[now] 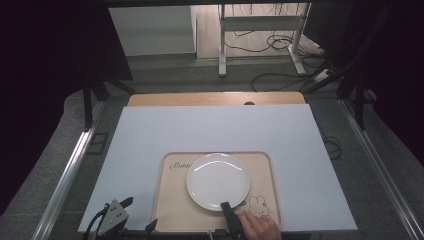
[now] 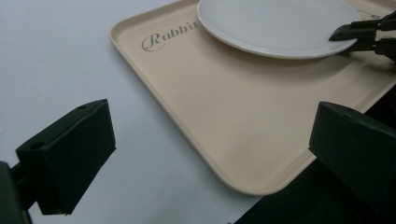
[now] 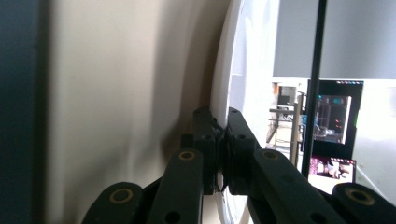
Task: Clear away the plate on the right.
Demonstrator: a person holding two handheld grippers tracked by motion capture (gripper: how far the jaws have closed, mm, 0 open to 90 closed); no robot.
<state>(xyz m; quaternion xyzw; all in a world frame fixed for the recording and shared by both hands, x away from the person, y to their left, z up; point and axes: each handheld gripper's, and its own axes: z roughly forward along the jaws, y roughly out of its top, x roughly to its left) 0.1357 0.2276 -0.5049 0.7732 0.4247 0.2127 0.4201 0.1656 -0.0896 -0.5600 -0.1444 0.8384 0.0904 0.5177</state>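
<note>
Left hand-held gripper (image 1: 134, 216): positioned at the desk's near-left corner, just off the left end of the tray. Its jaws are spread wide with nothing between them; in the left gripper view they frame bare desk and the tray's near corner.

Desk (image 1: 150, 135): covered by a pale blue-grey sheet, with a strip of wood showing along the far edge.

Tray (image 1: 172, 205): beige, rounded corners, lying flat against the near edge of the desk, about mid-width. Script lettering is printed at its far-left corner and a rabbit drawing (image 1: 257, 205) at its near-right corner.

Plate (image 1: 218, 181): white, round, sitting on the tray, roughly central, its far rim close to the tray's far edge.

Right hand-held gripper (image 1: 226, 206): held by a hand (image 1: 257, 227) at the near edge of the desk. Its jaws are pressed together on the plate's near rim, one jaw above the rim and one below, as the right gripper view confirms.
</note>
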